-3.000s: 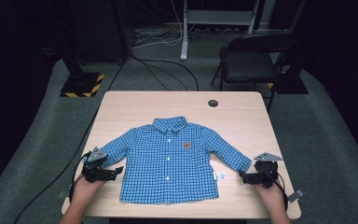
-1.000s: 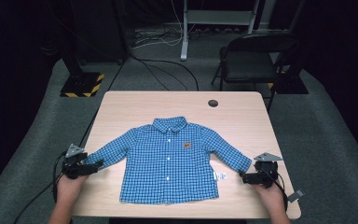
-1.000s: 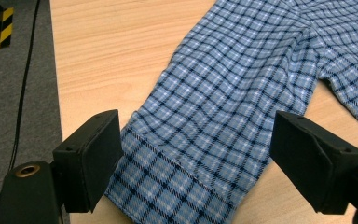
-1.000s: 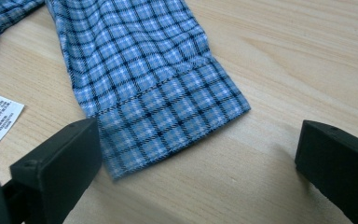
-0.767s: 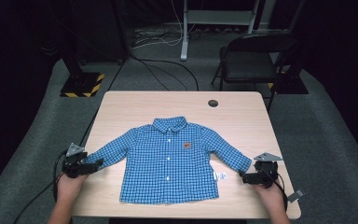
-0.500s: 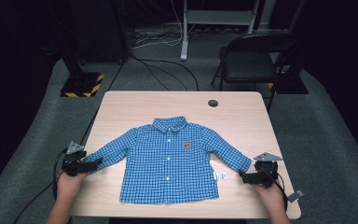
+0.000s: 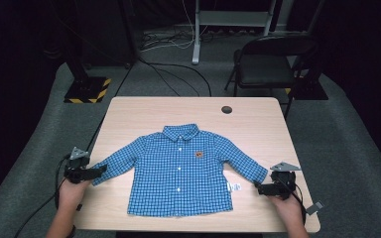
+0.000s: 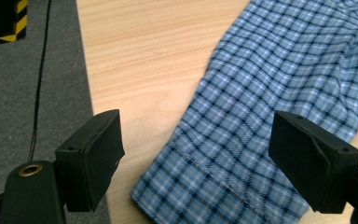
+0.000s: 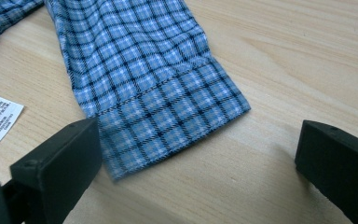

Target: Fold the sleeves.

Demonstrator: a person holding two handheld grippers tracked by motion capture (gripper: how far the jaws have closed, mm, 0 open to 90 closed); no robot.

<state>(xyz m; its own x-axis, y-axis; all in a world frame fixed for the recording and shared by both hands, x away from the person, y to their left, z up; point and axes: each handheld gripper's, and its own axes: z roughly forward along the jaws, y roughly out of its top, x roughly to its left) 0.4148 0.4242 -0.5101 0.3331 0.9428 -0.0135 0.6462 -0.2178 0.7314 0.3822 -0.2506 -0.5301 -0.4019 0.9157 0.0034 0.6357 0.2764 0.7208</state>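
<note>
Checked blue cotton shirt [image 7: 181,171] lies flat on wooden table [image 7: 258,124].

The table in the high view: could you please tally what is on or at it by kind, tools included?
Blue checked shirt: 1
White care label: 1
Handheld tools: 2, the left tool and the right tool, both open at the cuffs
Dark round cable hole in the table: 1
Total: 5

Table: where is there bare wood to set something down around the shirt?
The far strip of the table between the collar and the dark hole is bare, as is the near right corner. The middle is covered by the shirt, with an open claw at each cuff.
</note>
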